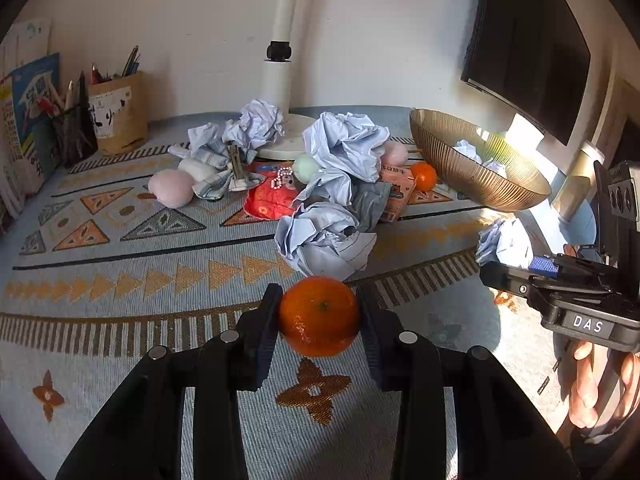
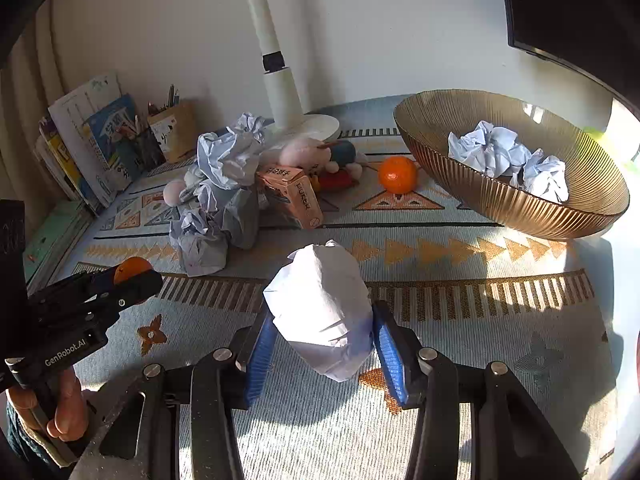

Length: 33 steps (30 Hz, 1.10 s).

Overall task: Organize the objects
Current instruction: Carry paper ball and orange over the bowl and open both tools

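My left gripper [image 1: 319,320] is shut on an orange mandarin [image 1: 319,316], held above the patterned mat; it also shows in the right wrist view [image 2: 132,268]. My right gripper [image 2: 322,344] is shut on a crumpled pale-blue paper ball [image 2: 320,308], which shows in the left wrist view [image 1: 505,245] too. A ribbed amber bowl [image 2: 520,208] at the right holds two crumpled paper balls [image 2: 504,156]. A second mandarin [image 2: 397,175] lies on the mat beside the bowl. More crumpled paper [image 1: 324,240] lies in the mat's middle.
A white lamp base [image 1: 284,136] stands at the back centre. A small orange carton [image 2: 292,196], soft pink toys [image 1: 171,188] and a red pouch [image 1: 268,196] lie among the paper. Pencil holders [image 1: 116,116] and books [image 2: 96,148] stand at the back left. A dark monitor [image 1: 528,48] hangs at right.
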Available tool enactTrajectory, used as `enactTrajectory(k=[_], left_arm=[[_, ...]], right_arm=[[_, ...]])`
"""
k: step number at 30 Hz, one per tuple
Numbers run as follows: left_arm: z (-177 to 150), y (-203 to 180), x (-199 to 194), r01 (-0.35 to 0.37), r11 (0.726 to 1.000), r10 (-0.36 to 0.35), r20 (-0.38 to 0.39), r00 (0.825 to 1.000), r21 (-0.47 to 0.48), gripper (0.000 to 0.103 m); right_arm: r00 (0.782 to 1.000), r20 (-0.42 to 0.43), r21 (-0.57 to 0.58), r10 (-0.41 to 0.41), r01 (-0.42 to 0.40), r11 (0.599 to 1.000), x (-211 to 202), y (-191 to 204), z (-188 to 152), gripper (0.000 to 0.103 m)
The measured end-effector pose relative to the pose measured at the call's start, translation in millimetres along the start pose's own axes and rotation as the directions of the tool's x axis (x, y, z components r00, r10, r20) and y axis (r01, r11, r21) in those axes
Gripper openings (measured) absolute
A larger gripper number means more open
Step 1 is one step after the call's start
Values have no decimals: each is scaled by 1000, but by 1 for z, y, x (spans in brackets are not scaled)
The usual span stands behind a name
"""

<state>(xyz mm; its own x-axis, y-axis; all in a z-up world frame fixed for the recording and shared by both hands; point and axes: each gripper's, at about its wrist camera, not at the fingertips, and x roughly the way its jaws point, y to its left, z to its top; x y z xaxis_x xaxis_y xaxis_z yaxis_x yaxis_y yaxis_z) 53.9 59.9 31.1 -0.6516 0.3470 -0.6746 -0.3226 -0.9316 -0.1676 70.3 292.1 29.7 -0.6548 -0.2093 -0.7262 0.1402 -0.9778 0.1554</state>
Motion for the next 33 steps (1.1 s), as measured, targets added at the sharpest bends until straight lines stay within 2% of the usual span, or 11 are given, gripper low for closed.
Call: enactTrajectory(k=[1, 5, 11, 14, 17, 20, 22, 25, 29, 31, 33], left_arm=[[-3, 5, 3, 12, 1000, -12, -7, 1000, -24, 34], [-3, 11, -1, 30, 998, -29, 24, 999, -60, 35], [-4, 6, 0, 19, 1000, -19, 18, 1000, -25, 35], [-4, 6, 0, 17, 1000, -17, 18, 1000, -18, 35], [-4, 9, -1, 26, 999, -25, 20, 999, -31, 35], [-3, 2, -5, 37, 999, -37, 23, 999, -1, 35], [2, -11, -9, 77, 997, -78, 8, 997, 26, 35], [31, -43, -18, 113, 990, -116, 36, 993, 90, 35], [90, -95, -22, 163, 972, -183, 115, 976, 169, 35], [118, -121, -7, 163, 969, -189, 127, 974, 188, 35], [140, -139, 20, 189, 967, -207, 97, 973, 170, 36]], right_arm=[[1000, -19, -10, -3, 2, 1000, 3, 1, -2, 48], [998, -55, -10, -13, 12, 1000, 9, -3, -9, 67], [998, -51, 29, 26, -24, 999, 2, -1, -16, 68], [999, -47, 28, -13, 15, 999, 8, 6, -13, 68], [999, -40, 70, 13, -10, 997, 13, 4, -13, 46], [1000, -4, 64, -6, 6, 998, -3, 5, -12, 46], [998, 54, 52, -19, 17, 999, -28, 2, -5, 46], [983, 160, 60, -89, 80, 995, -75, -14, 21, 46], [930, 299, 159, -215, 174, 972, -130, -52, 59, 47], [906, 313, 237, -287, 218, 947, -139, -77, 74, 47], [909, 279, 299, -309, 224, 928, -132, -104, 86, 47]])
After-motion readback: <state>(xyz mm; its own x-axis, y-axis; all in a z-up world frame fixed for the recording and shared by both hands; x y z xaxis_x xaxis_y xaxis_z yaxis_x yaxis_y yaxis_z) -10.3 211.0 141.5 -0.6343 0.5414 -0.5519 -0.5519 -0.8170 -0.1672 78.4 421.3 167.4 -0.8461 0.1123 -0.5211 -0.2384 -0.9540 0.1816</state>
